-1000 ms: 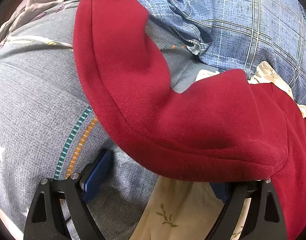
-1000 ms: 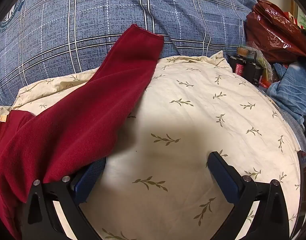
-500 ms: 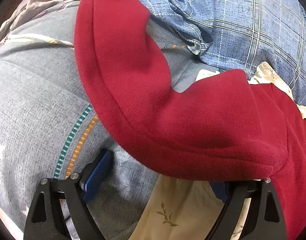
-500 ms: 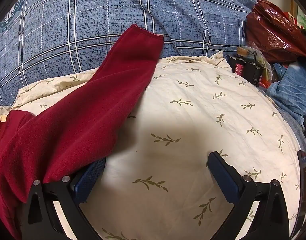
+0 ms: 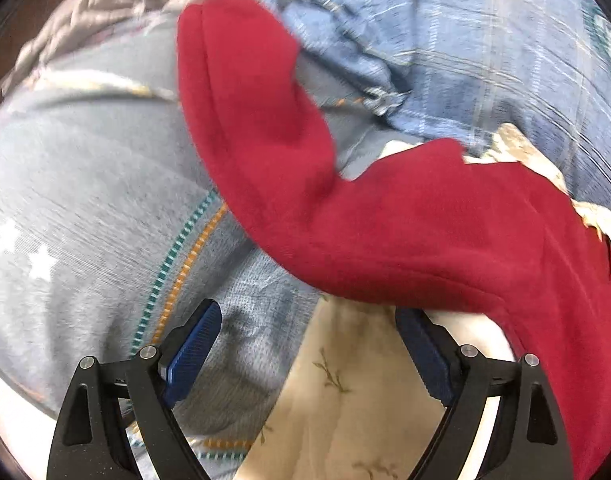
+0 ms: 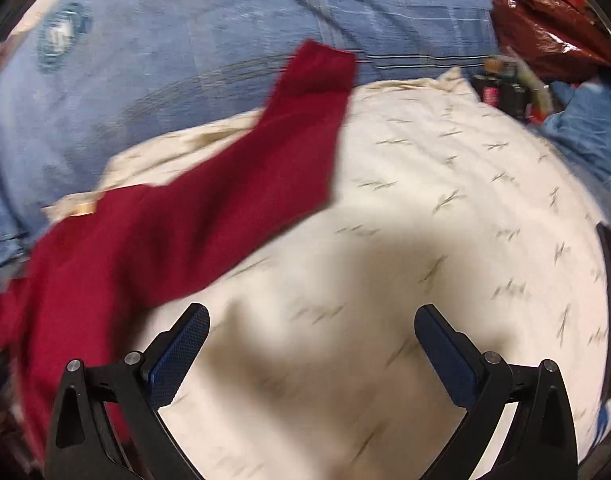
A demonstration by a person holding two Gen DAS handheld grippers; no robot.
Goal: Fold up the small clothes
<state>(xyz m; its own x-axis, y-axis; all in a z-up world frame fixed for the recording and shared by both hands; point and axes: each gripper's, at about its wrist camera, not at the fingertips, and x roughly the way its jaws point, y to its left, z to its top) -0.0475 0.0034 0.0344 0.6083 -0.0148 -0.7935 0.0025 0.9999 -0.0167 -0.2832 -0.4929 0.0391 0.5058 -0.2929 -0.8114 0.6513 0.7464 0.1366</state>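
With both your left gripper (image 5: 307,344) and right gripper (image 6: 311,344) jaws apart and empty, the red fleece garment (image 5: 405,224) sprawls unfolded across the cream leaf-print bedding (image 6: 425,240), so a shallow pinch could snag bedding too.

No text or label can be read.

Red fleece top (image 5: 385,216) spread over the bedding

Left gripper (image 5: 309,344) wide open right beside its hem, grey star-print blanket (image 5: 85,208) under the sleeve.
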